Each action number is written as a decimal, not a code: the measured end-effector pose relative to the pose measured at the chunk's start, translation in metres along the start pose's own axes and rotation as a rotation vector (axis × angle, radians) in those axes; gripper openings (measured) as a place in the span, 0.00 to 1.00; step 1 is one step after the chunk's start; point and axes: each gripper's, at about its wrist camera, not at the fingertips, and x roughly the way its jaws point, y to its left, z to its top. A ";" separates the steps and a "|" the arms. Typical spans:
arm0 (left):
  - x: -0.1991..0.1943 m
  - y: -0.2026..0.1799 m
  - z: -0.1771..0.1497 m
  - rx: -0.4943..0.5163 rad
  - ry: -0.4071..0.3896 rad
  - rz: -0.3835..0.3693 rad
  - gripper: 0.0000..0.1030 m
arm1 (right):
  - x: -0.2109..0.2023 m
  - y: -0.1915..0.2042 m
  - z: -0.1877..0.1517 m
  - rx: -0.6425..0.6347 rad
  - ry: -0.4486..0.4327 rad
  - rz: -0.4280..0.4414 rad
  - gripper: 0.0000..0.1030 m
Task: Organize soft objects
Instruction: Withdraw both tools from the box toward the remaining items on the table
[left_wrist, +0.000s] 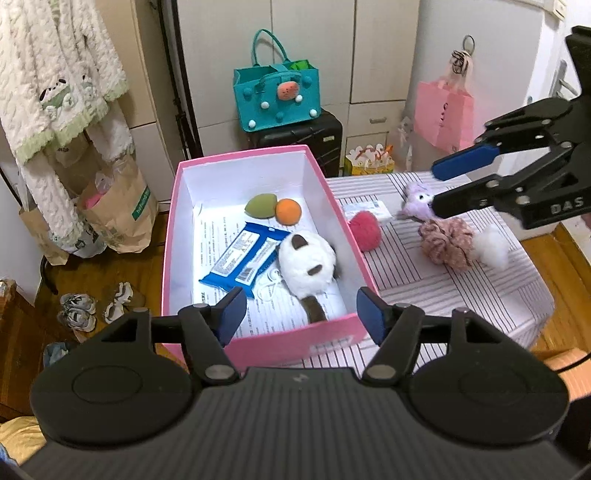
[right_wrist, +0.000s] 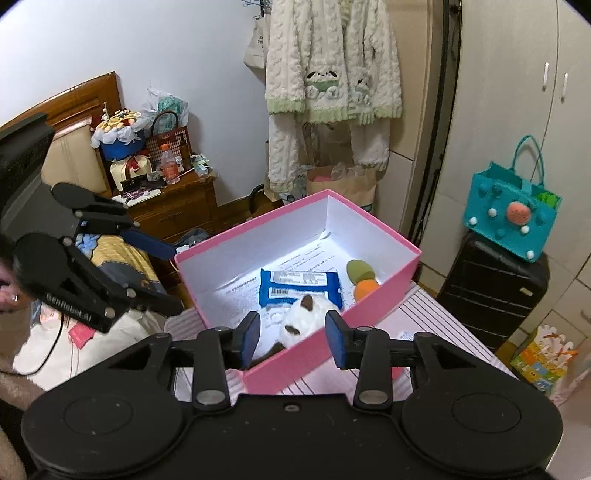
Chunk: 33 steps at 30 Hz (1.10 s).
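Note:
A pink box (left_wrist: 354, 254) with a white inside stands on the striped table (left_wrist: 461, 295). In it lie a white plush cat (left_wrist: 304, 264) with brown ears and tail, a blue wipes pack (left_wrist: 242, 258), a green sponge (left_wrist: 258, 206) and an orange sponge (left_wrist: 289, 211). To the right of the box, on the table, are a red pompom (left_wrist: 365, 230), a purple plush (left_wrist: 415, 199), a pink scrunchie (left_wrist: 445, 243) and a white fluffy puff (left_wrist: 493, 245). My left gripper (left_wrist: 301, 314) hangs open above the box's near wall. My right gripper (left_wrist: 436, 189) stands open over the purple plush, with nothing in it. In the right wrist view it (right_wrist: 293, 339) frames the cat (right_wrist: 306, 317) below.
A teal felt bag (left_wrist: 275, 96) sits on a black suitcase (left_wrist: 314, 136) behind the table. A pink paper bag (left_wrist: 443, 114) hangs at the right. Paper bags (left_wrist: 122, 218) and shoes (left_wrist: 94, 306) lie on the floor at the left. A wooden bedside cabinet (right_wrist: 173, 210) stands beyond the box.

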 end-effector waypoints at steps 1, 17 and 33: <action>-0.002 -0.002 -0.001 0.007 0.004 0.000 0.68 | -0.006 0.001 -0.003 -0.008 -0.001 -0.005 0.44; -0.012 -0.063 -0.012 0.133 0.066 -0.025 0.75 | -0.058 0.011 -0.084 0.009 0.006 -0.073 0.58; 0.043 -0.126 -0.004 0.227 0.107 -0.180 0.76 | -0.041 -0.020 -0.156 0.125 0.028 -0.135 0.68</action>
